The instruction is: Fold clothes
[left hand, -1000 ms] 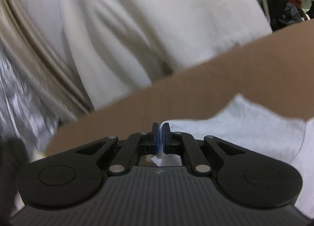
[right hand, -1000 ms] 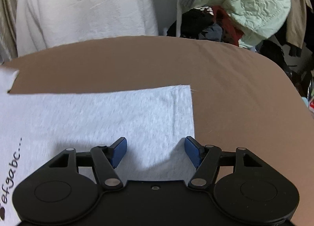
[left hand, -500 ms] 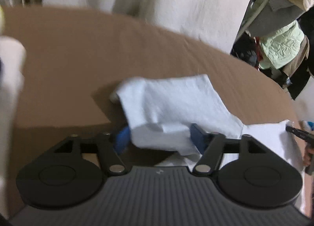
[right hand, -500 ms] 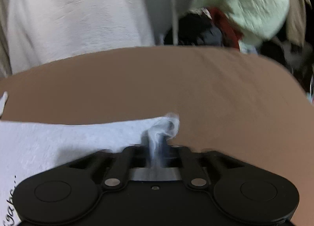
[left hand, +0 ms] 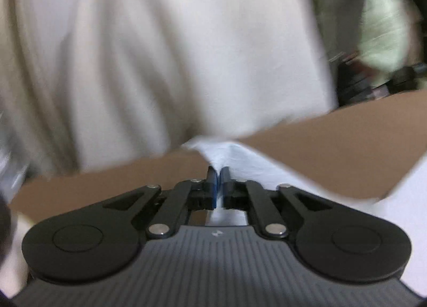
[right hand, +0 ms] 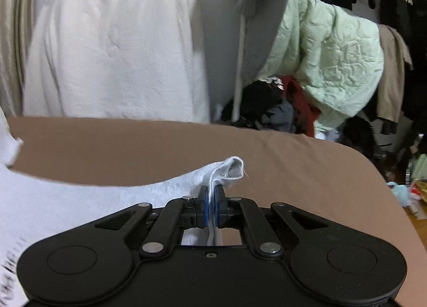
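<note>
White garment point(right hand: 80, 200) lies on the brown worktop point(right hand: 293, 162), a pinch of it clamped in my right claw point(right hand: 210, 207) and another in my left claw point(left hand: 218, 187). Only the right view shows printed lettering point(right hand: 10, 267) and the green quilt point(right hand: 333, 66) sharply.

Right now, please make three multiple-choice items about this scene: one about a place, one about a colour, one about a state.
1. Where does the white garment lie?
A. on the brown table
B. on a hanger
C. in a basket

2. What colour is the quilted jacket behind the table?
A. red
B. pale green
C. black

3. In what state is the right gripper?
A. wide open
B. shut on nothing
C. shut on the garment's corner

Answers: 1 A, the cloth spreads over the brown surface. 2 B, its quilted fabric is light green. 3 C, white fabric runs between the closed blue pads.
</note>
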